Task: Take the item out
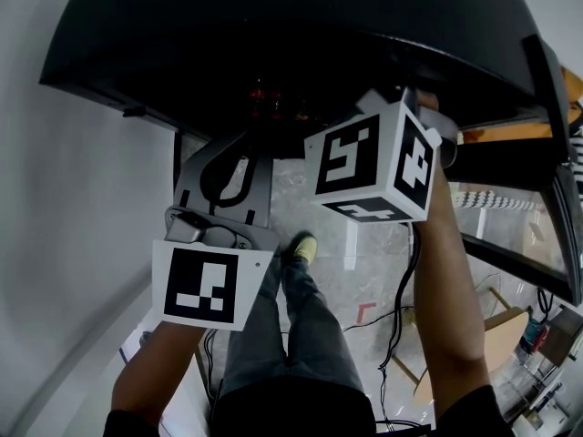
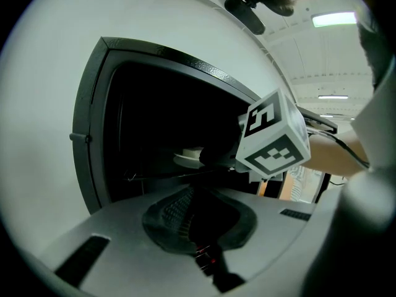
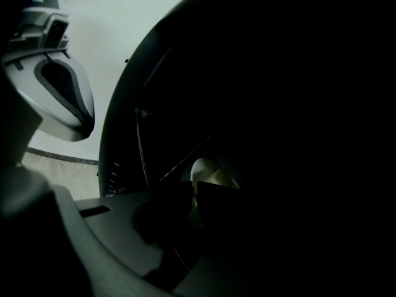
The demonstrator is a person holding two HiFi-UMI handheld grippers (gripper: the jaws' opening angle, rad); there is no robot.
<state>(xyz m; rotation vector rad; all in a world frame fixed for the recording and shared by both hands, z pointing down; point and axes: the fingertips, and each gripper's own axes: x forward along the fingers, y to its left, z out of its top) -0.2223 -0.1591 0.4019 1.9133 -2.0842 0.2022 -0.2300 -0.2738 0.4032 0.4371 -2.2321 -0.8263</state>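
White plate (image 2: 185,158) inside the dark oven (image 2: 93,104), right gripper (image 3: 193,195) clamped on its rim; left gripper (image 2: 193,220) outside, jaws together, empty.

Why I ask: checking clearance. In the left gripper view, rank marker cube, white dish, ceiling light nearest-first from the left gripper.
1. Marker cube, right of centre, before the dark cavity.
2. White dish, inside that cavity.
3. Ceiling light, upper right, beyond everything.

Place: test lab (probably) | cables (image 1: 393,335) on floor (image 1: 337,208) — red tape mark (image 1: 365,311) | ceiling strip lights (image 2: 334,20)
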